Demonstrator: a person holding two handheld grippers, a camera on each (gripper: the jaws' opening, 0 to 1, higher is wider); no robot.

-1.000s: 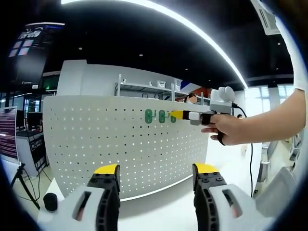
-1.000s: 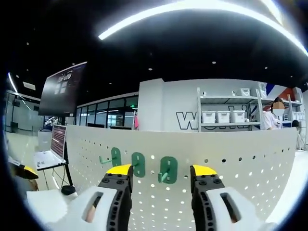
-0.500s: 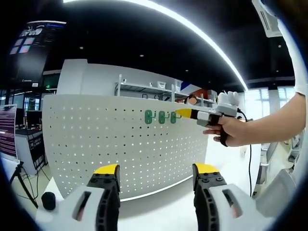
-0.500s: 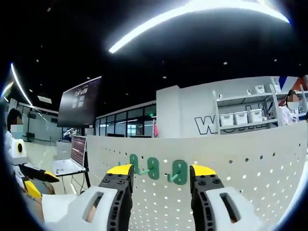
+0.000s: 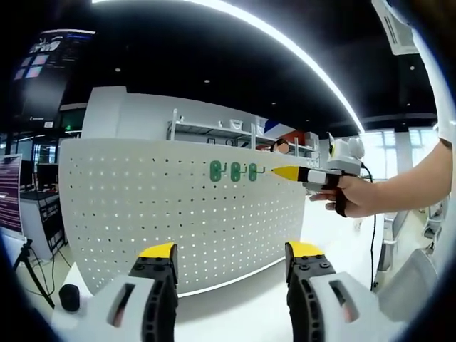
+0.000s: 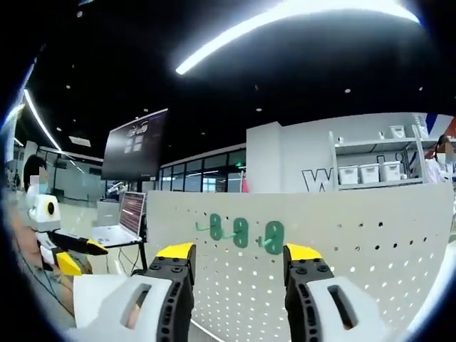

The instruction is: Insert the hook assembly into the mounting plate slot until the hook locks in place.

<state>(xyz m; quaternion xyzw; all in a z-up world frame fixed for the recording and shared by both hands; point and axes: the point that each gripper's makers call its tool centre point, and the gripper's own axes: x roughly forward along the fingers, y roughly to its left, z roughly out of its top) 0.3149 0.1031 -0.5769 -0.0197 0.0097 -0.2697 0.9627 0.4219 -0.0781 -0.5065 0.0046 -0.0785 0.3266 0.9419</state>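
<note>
From the left gripper view the whole white pegboard (image 5: pixel 185 214) stands upright on a white table (image 5: pixel 242 313), its curved lower edge and both ends visible, with three green hooks (image 5: pixel 234 172) in a row near its top edge. The right gripper (image 5: pixel 285 173), held in a person's hand (image 5: pixel 354 197), points its yellow tips just beside the rightmost hook, apart from it. The left gripper (image 5: pixel 231 253) sits low before the board, jaws wide with nothing between them. The right gripper view is closer in: the green hooks (image 6: pixel 242 232) sit just above and between the right gripper (image 6: pixel 238 253), whose jaws are spread and empty, and a laptop (image 6: pixel 121 222) shows off to the left. Open tabletop lies before the board; above it, dark ceiling with a light strip (image 6: pixel 299 18).
</note>
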